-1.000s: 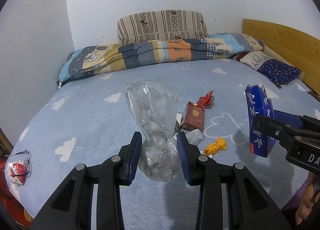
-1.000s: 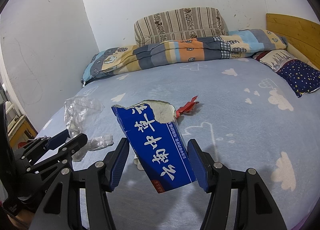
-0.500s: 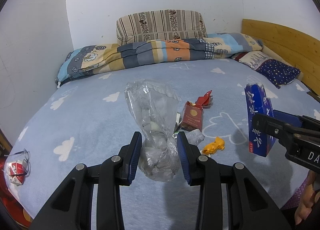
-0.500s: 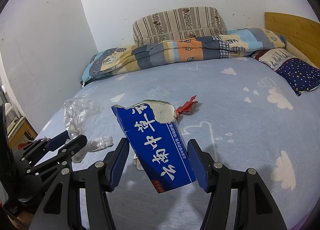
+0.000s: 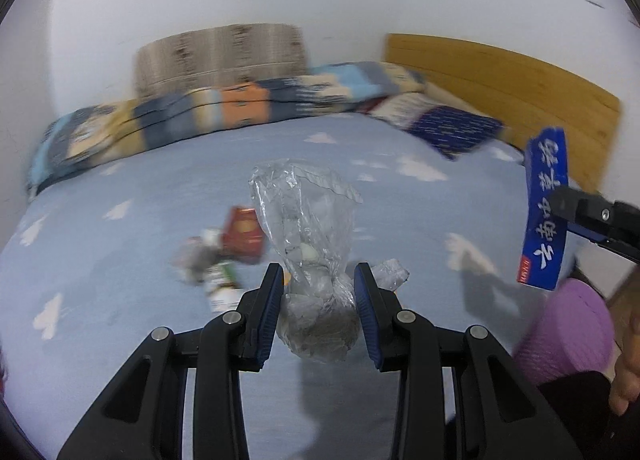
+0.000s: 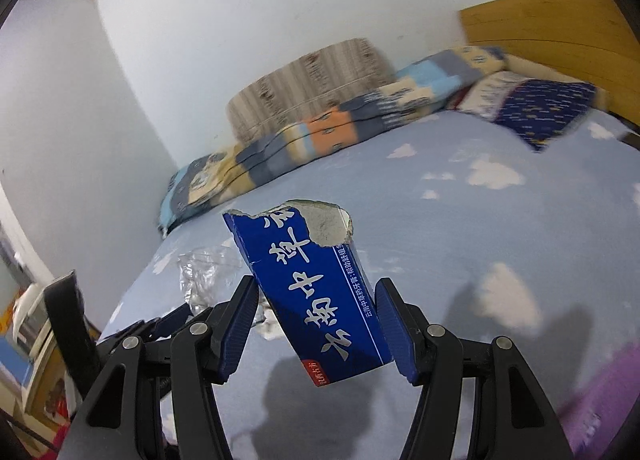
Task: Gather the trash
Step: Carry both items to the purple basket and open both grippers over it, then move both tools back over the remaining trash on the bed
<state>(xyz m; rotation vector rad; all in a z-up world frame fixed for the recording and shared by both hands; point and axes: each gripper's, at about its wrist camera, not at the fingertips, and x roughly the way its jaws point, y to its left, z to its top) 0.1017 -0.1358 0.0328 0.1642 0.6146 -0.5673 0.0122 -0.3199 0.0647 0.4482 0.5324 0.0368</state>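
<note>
Left claw (image 5: 318, 298) clamping clear bag (image 5: 308, 244), right claw (image 6: 316, 324) gripping torn blue box (image 6: 316, 292)

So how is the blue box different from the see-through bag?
The blue box is stiff card with white writing and a torn top; the clear bag is soft, crinkly plastic you can see through. The blue box looks hollow at its torn end; the clear bag bulges with grey scraps. The right gripper grips the blue box; the left gripper grips the clear bag. Both are held up above the bed.
</note>
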